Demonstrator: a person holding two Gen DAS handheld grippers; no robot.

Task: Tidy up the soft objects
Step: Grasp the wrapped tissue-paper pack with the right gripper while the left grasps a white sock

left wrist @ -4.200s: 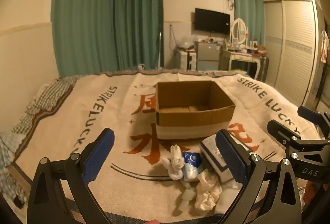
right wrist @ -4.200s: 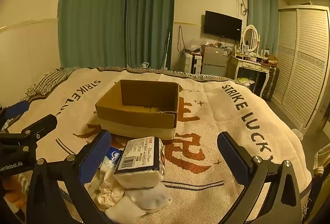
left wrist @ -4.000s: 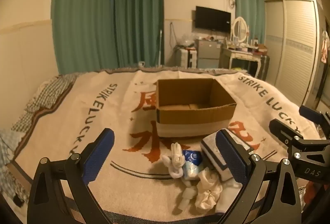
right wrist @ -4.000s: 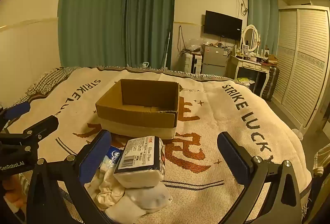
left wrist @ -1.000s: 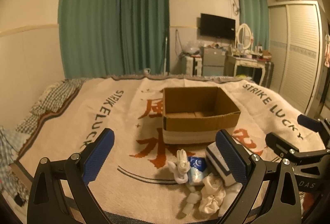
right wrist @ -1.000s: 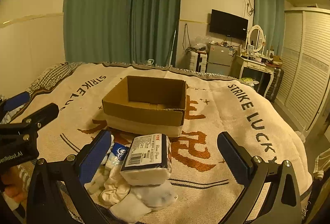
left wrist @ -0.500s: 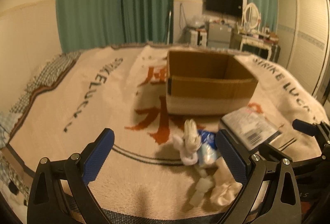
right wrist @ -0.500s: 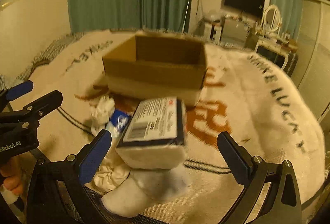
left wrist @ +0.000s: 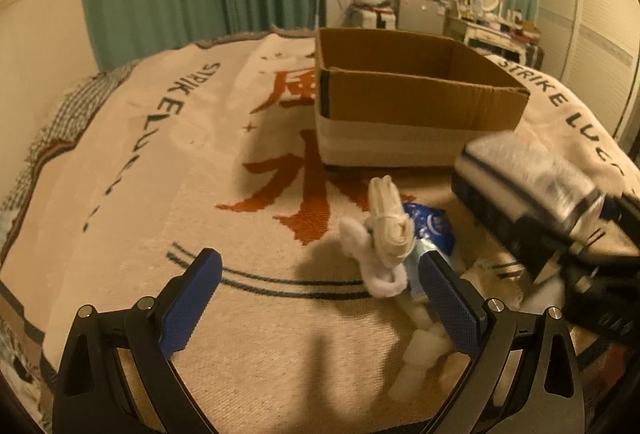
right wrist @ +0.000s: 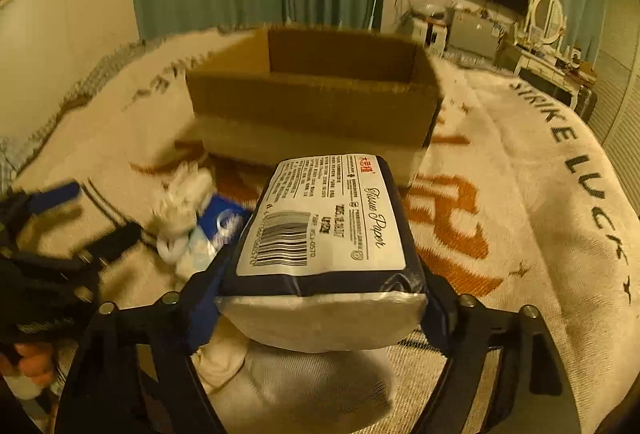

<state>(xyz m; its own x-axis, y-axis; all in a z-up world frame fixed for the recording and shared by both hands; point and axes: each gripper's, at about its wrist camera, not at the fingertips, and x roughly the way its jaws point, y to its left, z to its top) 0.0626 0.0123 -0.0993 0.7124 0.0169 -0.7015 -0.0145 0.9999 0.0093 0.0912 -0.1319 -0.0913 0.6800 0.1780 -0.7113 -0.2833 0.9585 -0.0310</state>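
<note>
Cardboard box point(left wrist: 416, 106), right gripper point(right wrist: 320, 298) clamping tissue pack point(right wrist: 324, 234)

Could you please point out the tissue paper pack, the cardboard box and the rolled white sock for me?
tissue paper pack point(right wrist: 320, 218): right wrist view, on its white printed label.
cardboard box point(left wrist: 420, 102): left wrist view, on its brown front wall.
rolled white sock point(left wrist: 386, 222): left wrist view, on the bundled middle.

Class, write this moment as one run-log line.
right gripper: shut on tissue pack | left gripper: open, empty | cardboard box: open
</note>
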